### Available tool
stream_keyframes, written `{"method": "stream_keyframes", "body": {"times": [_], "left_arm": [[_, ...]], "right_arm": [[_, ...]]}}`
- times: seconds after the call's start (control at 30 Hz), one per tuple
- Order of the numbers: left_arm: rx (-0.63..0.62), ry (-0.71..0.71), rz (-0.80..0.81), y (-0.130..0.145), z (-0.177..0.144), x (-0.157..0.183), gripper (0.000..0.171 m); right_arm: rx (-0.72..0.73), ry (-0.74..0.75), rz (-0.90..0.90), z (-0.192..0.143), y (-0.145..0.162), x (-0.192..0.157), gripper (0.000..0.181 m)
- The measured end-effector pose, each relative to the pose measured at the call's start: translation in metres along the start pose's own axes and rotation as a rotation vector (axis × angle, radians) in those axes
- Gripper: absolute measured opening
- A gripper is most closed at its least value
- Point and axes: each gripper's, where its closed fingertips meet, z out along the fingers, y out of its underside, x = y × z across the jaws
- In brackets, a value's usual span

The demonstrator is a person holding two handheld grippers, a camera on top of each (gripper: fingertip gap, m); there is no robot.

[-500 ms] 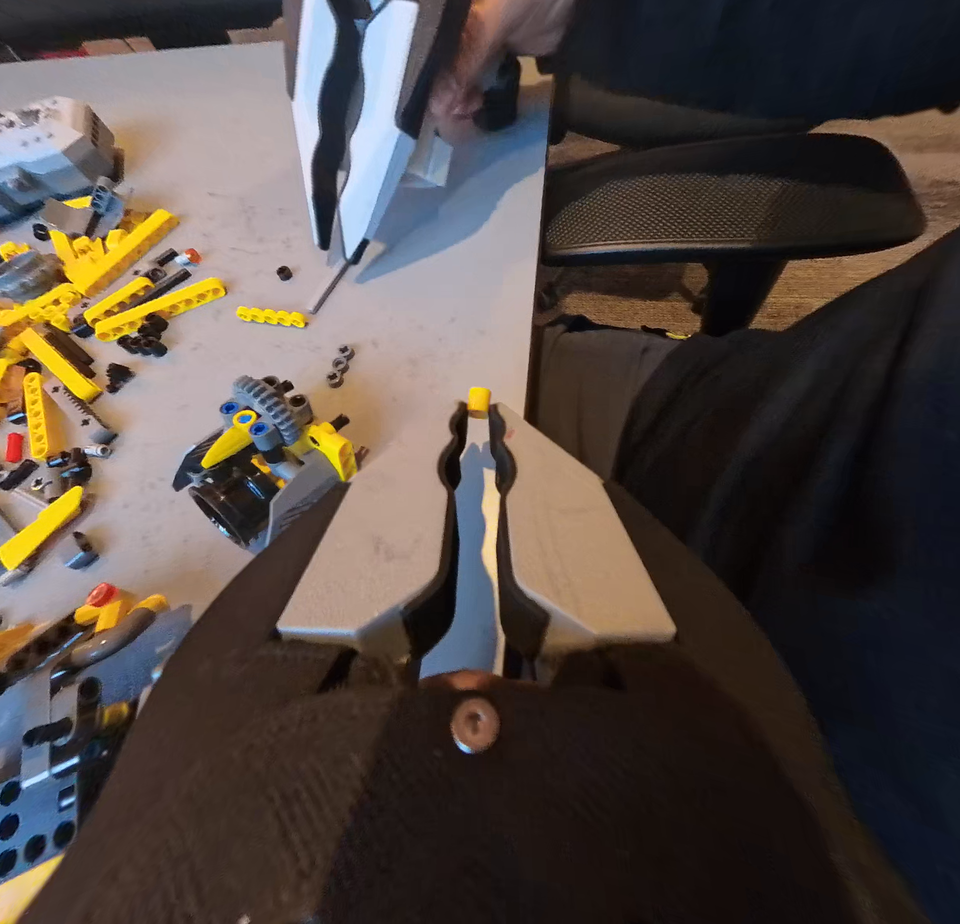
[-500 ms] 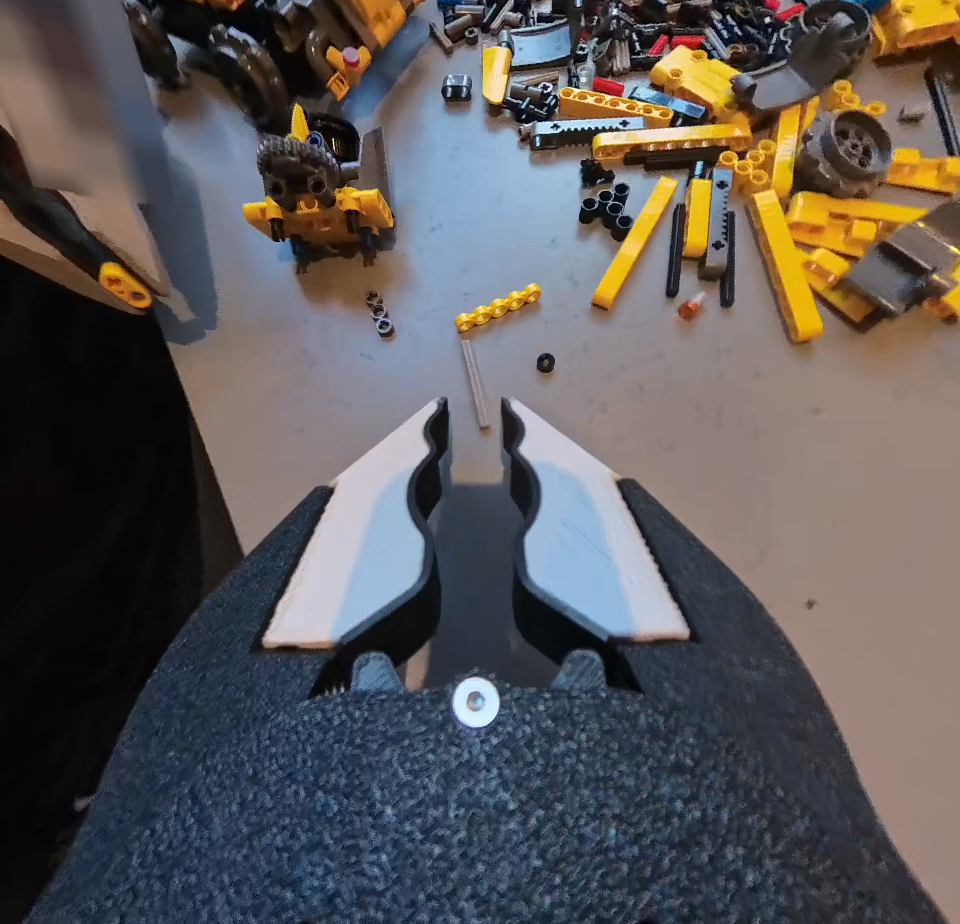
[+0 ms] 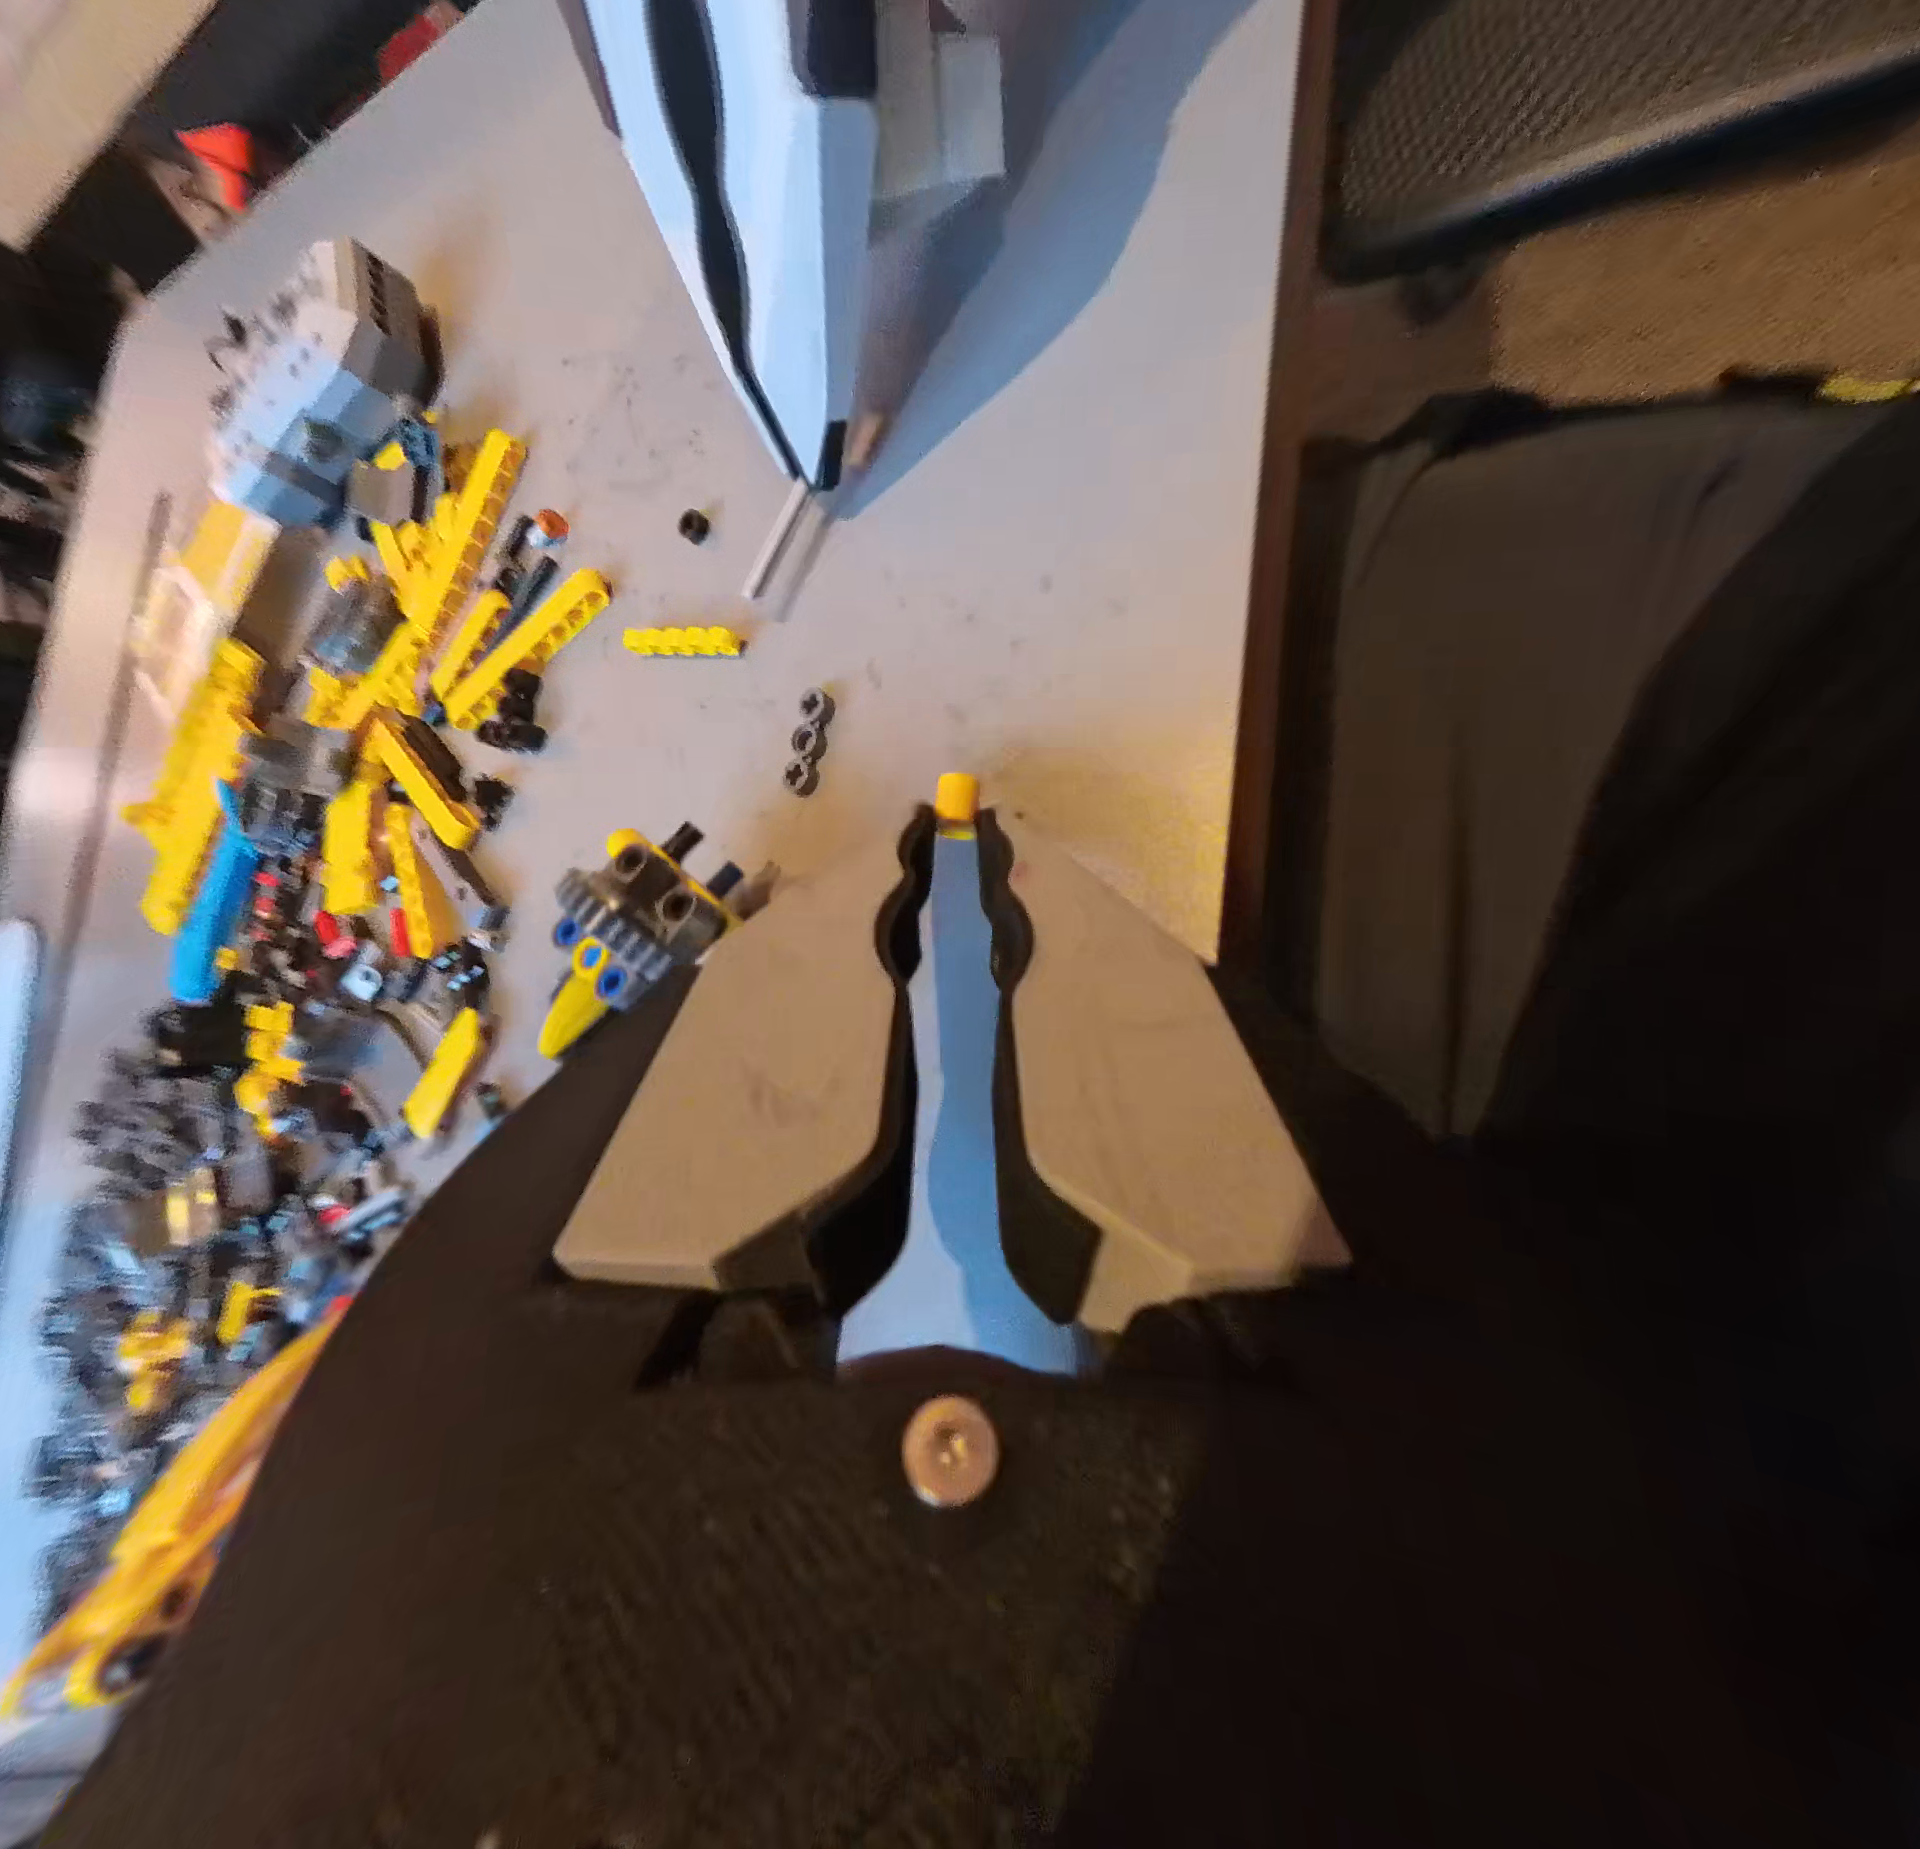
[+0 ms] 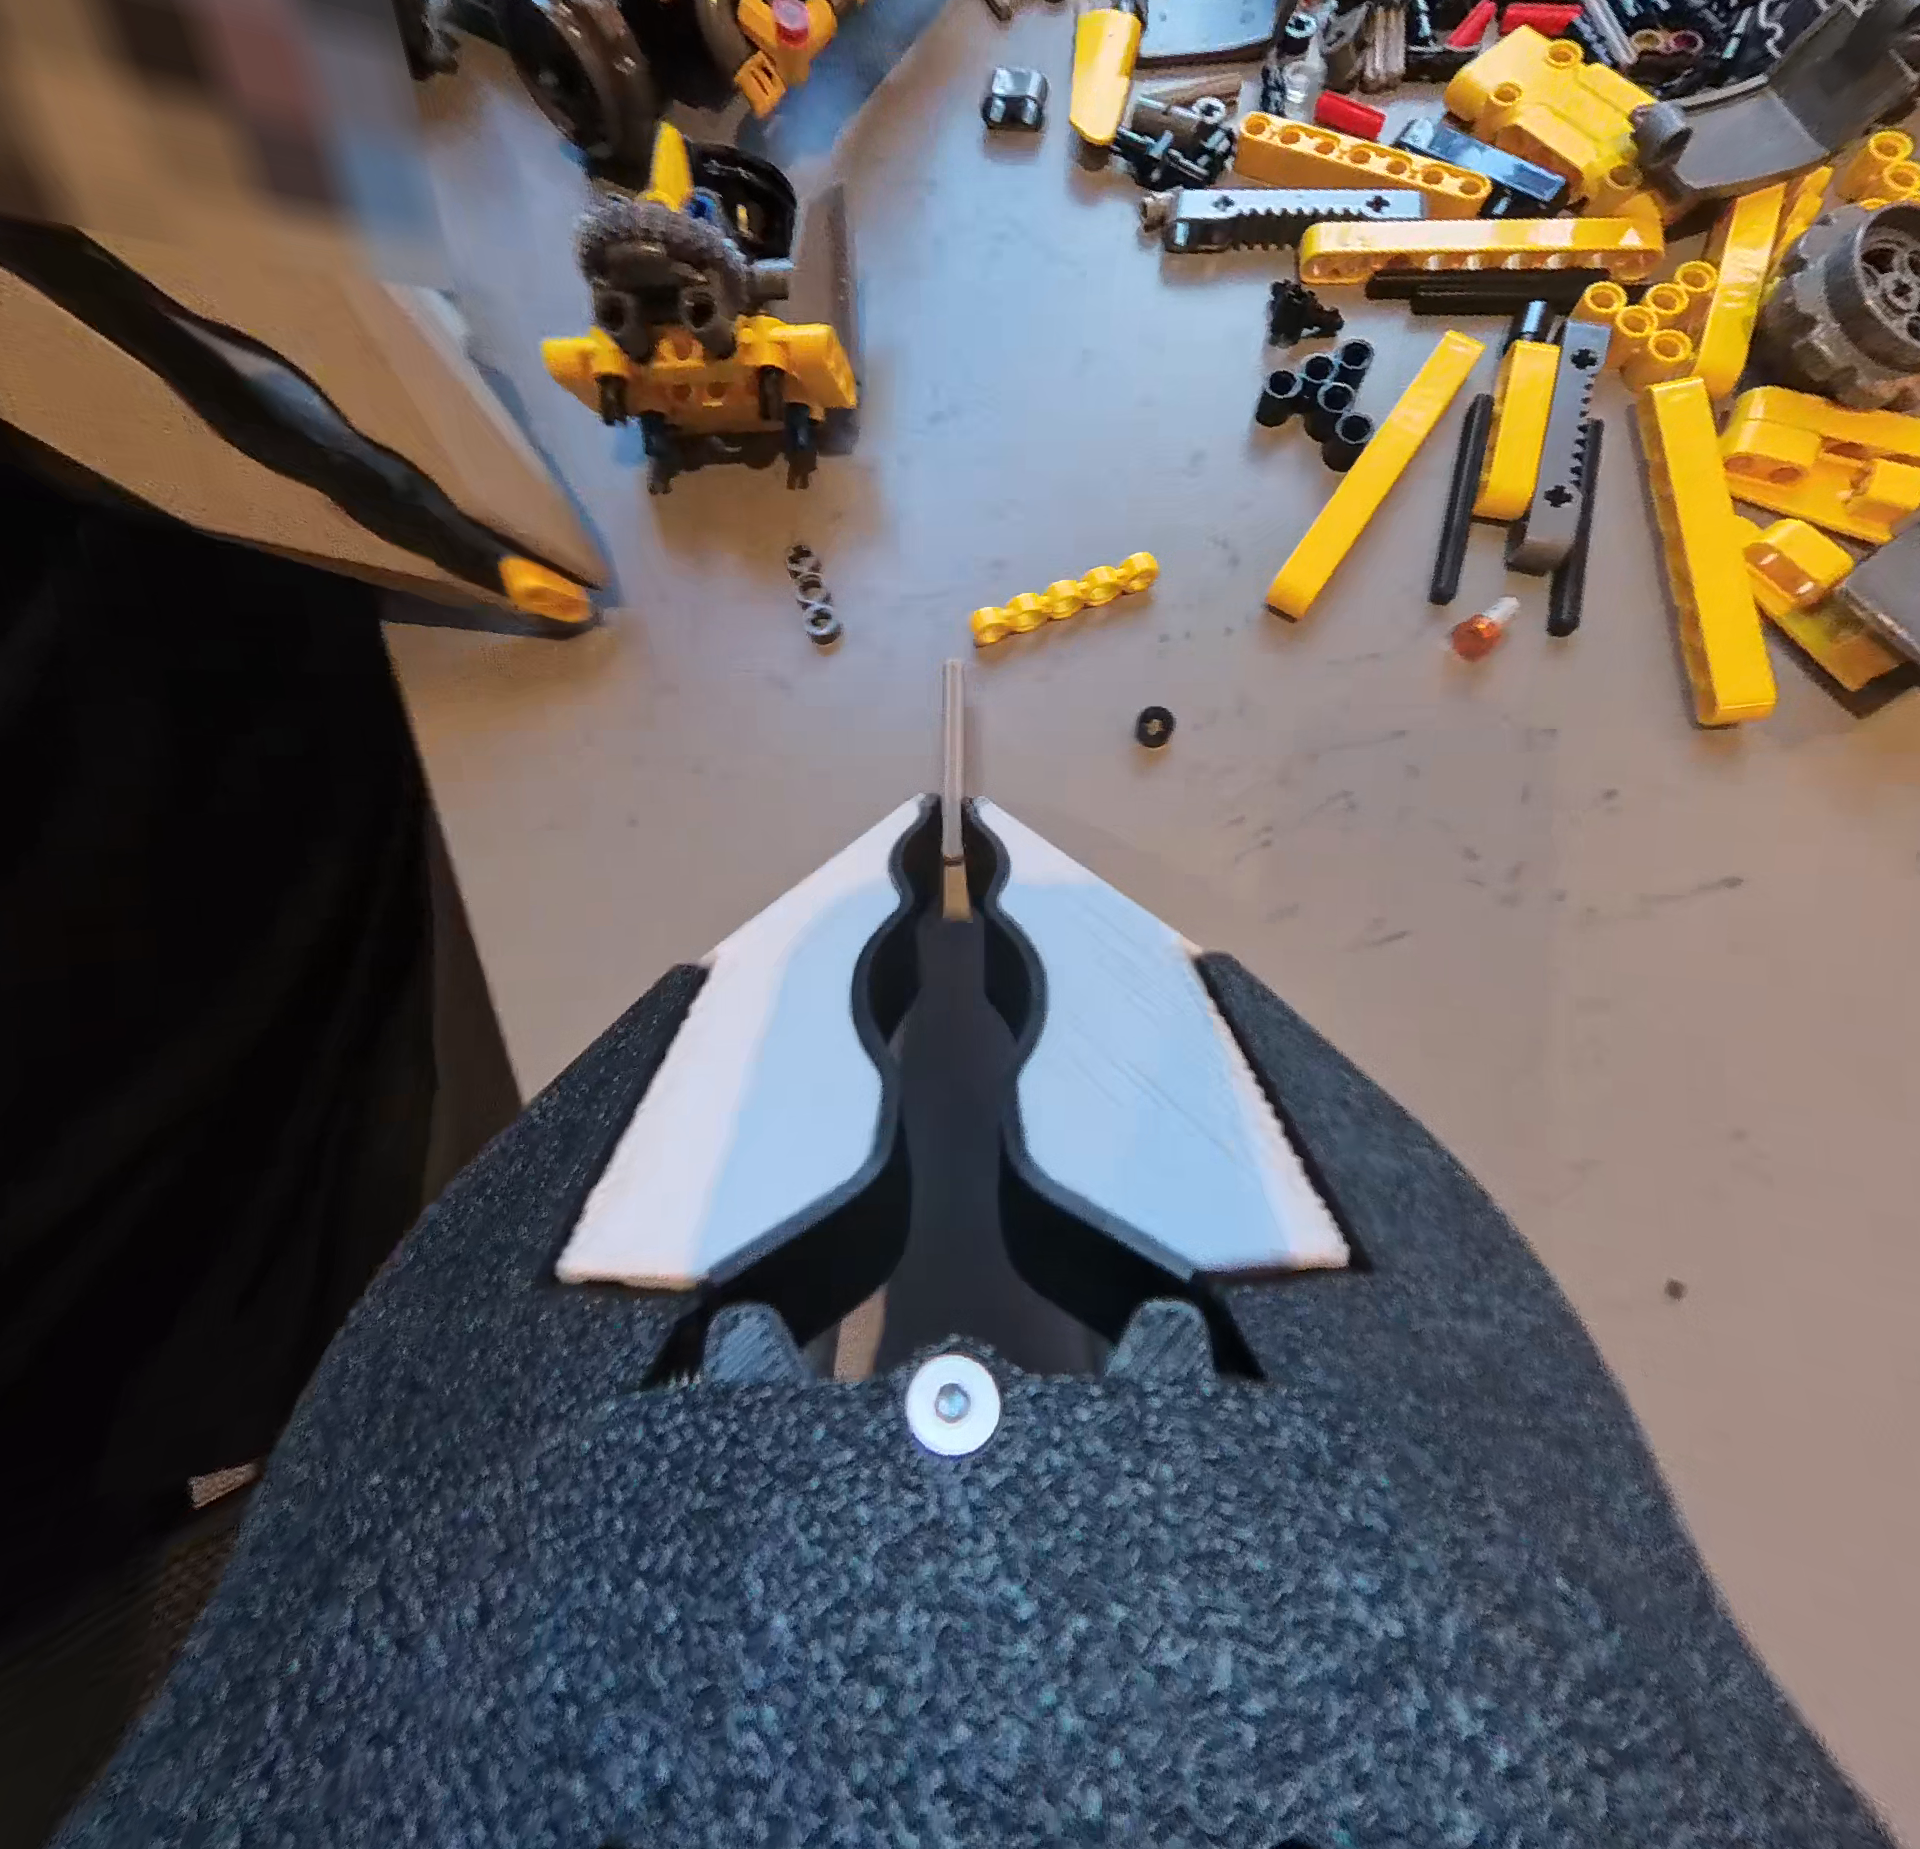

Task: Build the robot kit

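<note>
Spreading over the grey table [image 4: 1558, 1072], loose yellow and black bricks [image 4: 1558, 345] crowd its far side. Near the table's edge, the right gripper [image 4: 951, 812] is clamped on a thin grey axle [image 4: 952, 729], long axis in line with the fingers, jutting forward past the tips. The left gripper [image 3: 954, 820] pinches a small yellow piece [image 3: 957, 797] at its tips.

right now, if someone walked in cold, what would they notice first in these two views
The right claw is shut on a thin grey rod that sticks out forward over the grey table. The left claw, at the table's near left edge, pinches a small yellow piece. Beyond both lies a big scatter of yellow and black building pieces, with a small yellow and grey geared assembly standing apart from it.
</note>
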Motion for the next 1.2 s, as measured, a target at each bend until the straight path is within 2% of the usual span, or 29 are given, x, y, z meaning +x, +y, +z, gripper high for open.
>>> {"method": "stream_keyframes", "body": {"times": [0.07,0.17,0.47,0.63,0.8,1.0,1.2], "left_arm": [[0.007,-0.025,0.057,-0.003,0.002,0.001,0.004],[0.033,0.029,-0.003,-0.007,0.001,0.006,0.005],[0.06,0.128,-0.185,0.0,-0.011,0.004,0.035],[0.089,0.109,-0.167,-0.012,-0.015,-0.003,0.028],[0.089,0.05,-0.034,-0.027,-0.011,-0.01,0.019],[0.115,0.049,0.082,-0.033,-0.011,0.0,0.003],[0.138,0.077,0.073,-0.036,-0.013,0.005,0.006]], "right_arm": [[0.029,-0.032,0.01,-0.005,-0.003,-0.01,0.004],[0.066,-0.059,0.017,-0.012,-0.008,-0.021,0.004],[0.082,-0.088,-0.003,-0.016,-0.007,-0.042,0.004],[0.101,-0.154,-0.016,-0.017,-0.013,-0.061,0.004],[0.114,-0.254,-0.008,-0.015,-0.021,-0.083,0.004],[0.112,-0.277,0.013,-0.013,-0.022,-0.087,0.004],[0.109,-0.284,0.02,-0.01,-0.019,-0.087,0.004]]}}
